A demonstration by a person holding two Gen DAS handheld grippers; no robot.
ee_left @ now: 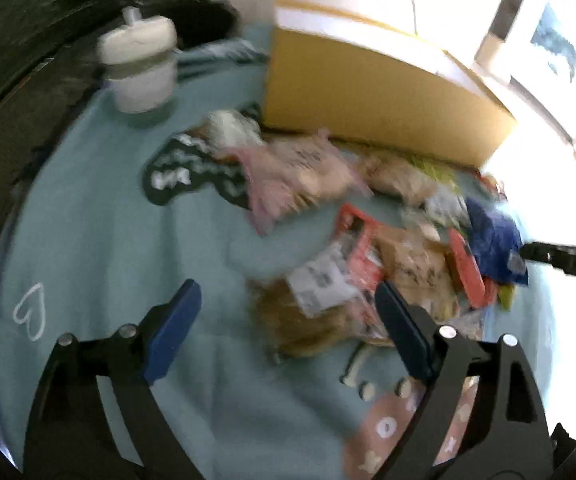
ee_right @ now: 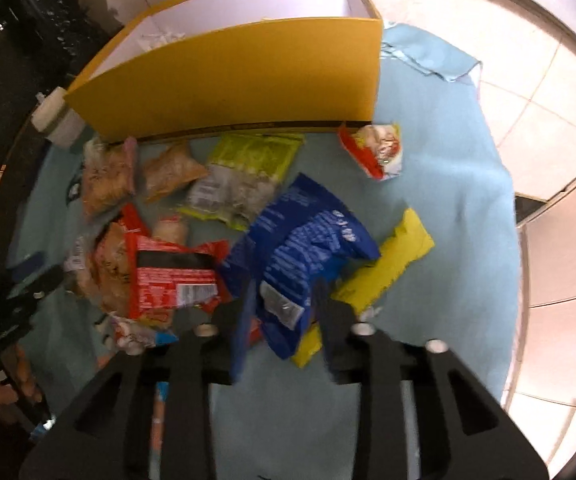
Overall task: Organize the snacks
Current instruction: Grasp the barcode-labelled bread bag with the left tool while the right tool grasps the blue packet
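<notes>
Several snack packets lie on a light blue cloth [ee_right: 440, 184] in front of an open yellow box [ee_right: 247, 80]. My right gripper [ee_right: 281, 312] is shut on a blue snack bag [ee_right: 308, 240], which lies over a yellow packet [ee_right: 392, 264]. A red packet [ee_right: 171, 276] lies left of it. My left gripper [ee_left: 288, 312] is open and empty, just above the cloth, with a clear packet with a white label [ee_left: 320, 280] and a red packet [ee_left: 362, 244] near its right finger. The blue bag [ee_left: 492, 240] shows at the right in the left wrist view, and the yellow box [ee_left: 368, 100] stands behind.
A white lidded cup [ee_left: 139, 68] stands at the far left of the cloth. A red and white packet [ee_right: 376, 148] lies apart near the box's right corner. A green packet [ee_right: 255, 156] lies by the box front. Tiled floor [ee_right: 536, 92] lies to the right.
</notes>
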